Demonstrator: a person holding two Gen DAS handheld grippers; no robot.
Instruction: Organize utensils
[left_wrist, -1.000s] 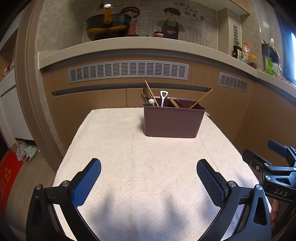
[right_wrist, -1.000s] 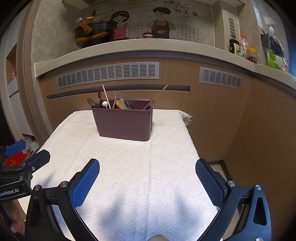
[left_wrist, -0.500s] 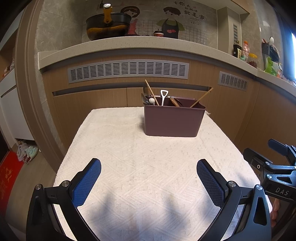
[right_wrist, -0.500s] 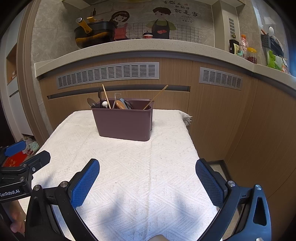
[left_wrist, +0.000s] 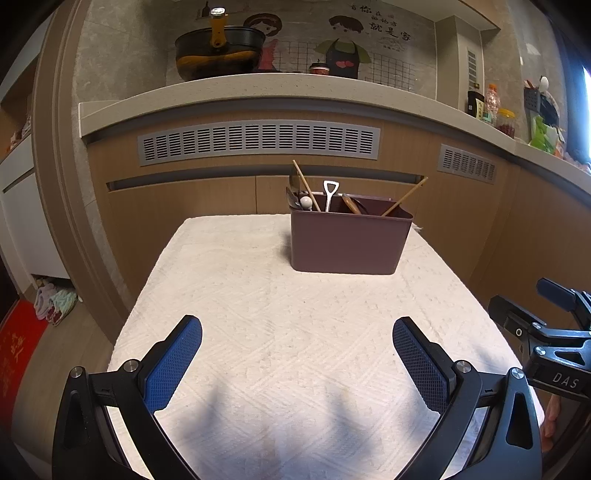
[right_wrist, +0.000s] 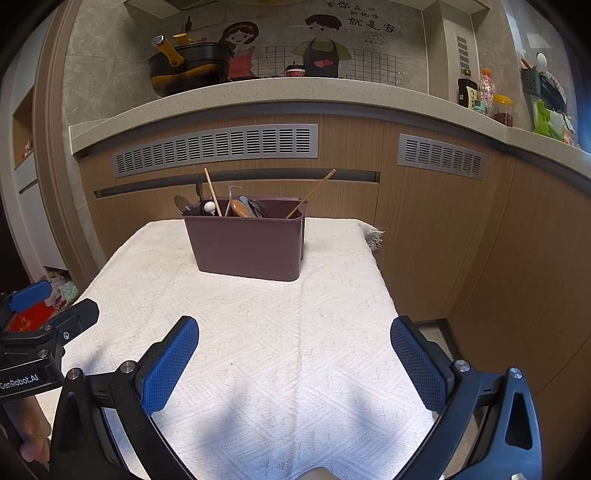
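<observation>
Two hand-held claws hover over a surface (left_wrist: 229, 280) covered with a white woven cloth (right_wrist: 258, 332) in a kitchen. At left, the left claw (left_wrist: 297, 341) is spread wide, its blue-padded fingers (left_wrist: 173, 363) well apart and holding nothing. Farther along, toward the far end of the cloth, a maroon utensil caddy (left_wrist: 349, 242) stands upright. From it rise a wooden chopstick (left_wrist: 306, 184), a white-handled metal spoon (left_wrist: 329, 194), a wooden-handled utensil (left_wrist: 351, 205) and a second chopstick (left_wrist: 405, 195) leaning right. At right, the right claw (right_wrist: 294, 341) is likewise wide open and empty above the cloth's near end. Both claws are well short of the caddy. Behind, a black pan (right_wrist: 188, 70) sits on a stone shelf (right_wrist: 258, 92).
</observation>
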